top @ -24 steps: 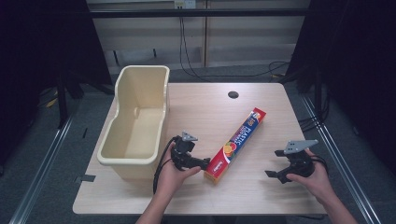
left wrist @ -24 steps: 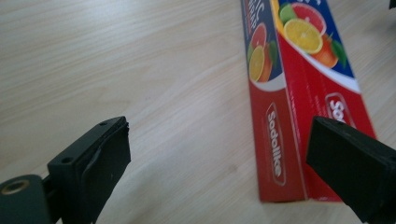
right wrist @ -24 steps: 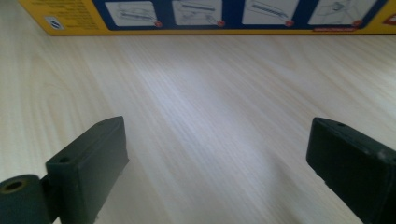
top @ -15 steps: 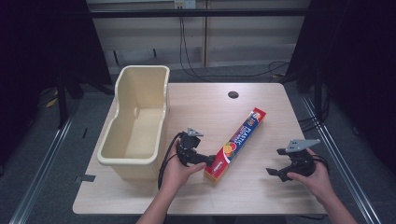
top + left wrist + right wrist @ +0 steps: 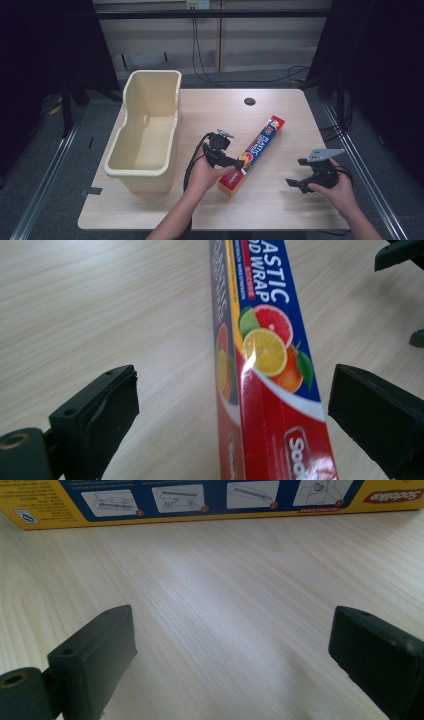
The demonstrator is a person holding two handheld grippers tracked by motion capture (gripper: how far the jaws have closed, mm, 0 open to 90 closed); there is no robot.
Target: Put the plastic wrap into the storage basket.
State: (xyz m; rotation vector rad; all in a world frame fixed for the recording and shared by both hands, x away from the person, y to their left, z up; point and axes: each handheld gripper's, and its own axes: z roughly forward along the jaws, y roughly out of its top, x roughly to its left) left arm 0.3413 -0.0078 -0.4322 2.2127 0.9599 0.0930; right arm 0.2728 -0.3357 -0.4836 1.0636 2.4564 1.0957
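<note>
Long red, blue and yellow cardboard box of plastic wrap (image 5: 254,154): flat on the light wooden table (image 5: 280,205), lying diagonally, near end toward the front edge, far end toward the back right corner.

Left gripper (image 5: 239,165), black, hand-held: at the box's near end, over its left side. Jaws wide apart, straddling the box; in the left gripper view the box (image 5: 265,365) runs up between the two black pads, nearer the right-hand pad, gaps visible on both sides, no contact.

Right gripper (image 5: 294,183), black with grey three-cornered plate: near the front right corner of the table, well apart from the box. Jaws wide apart over bare wood, nothing between them; yellow-and-blue instruction side of the box (image 5: 210,500) across the top of the right gripper view.

Cream plastic bin (image 5: 130,160): along the left edge, well apart from the box.
</note>
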